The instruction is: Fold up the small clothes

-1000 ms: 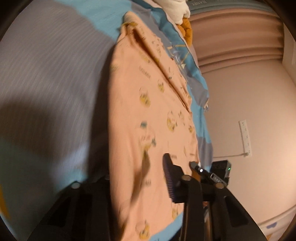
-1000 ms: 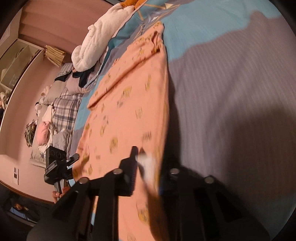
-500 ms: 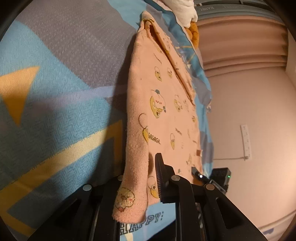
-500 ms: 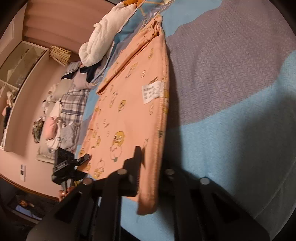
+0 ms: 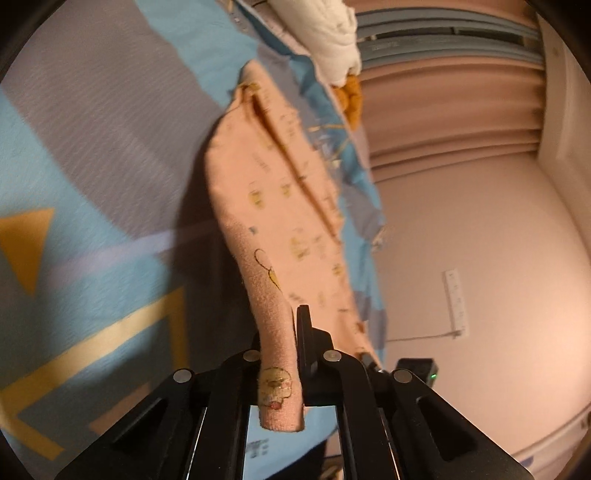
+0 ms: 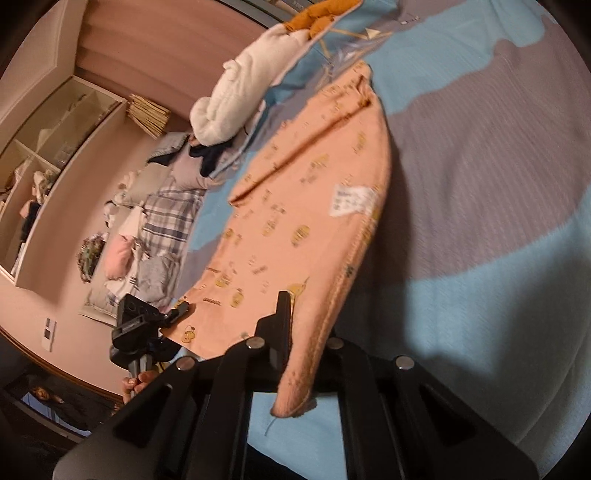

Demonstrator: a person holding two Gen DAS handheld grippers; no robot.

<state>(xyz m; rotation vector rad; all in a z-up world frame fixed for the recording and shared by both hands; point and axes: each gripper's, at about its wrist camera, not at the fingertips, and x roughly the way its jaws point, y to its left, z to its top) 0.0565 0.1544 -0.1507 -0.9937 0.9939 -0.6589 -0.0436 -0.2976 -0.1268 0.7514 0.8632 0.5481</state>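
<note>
A peach child's garment (image 5: pixel 288 206) printed with small yellow cartoon figures lies stretched along the bed, and its near edge is lifted off the cover. My left gripper (image 5: pixel 291 325) closes its jaws on one near corner, and the cloth hangs pinched between the pads. My right gripper (image 6: pixel 306 325) is shut on the other near corner of the same garment (image 6: pixel 310 192), beside a white care label (image 6: pixel 352 199). The right wrist view also shows the left gripper (image 6: pixel 140 321) with a hand (image 6: pixel 136 380) under it.
The bed cover (image 5: pixel 92 147) is blue, grey and yellow. A white fluffy blanket (image 6: pixel 236 92) and an orange soft toy (image 6: pixel 314 18) lie at the far end. A pile of clothes (image 6: pixel 155 221) sits beside the bed, with shelves (image 6: pixel 48 155) and a wall behind.
Both grippers rose, lifting the garment's near edge off the bed. The left jaws narrowed from partly open to clamped on the hem. The right stayed clamped on its corner.
</note>
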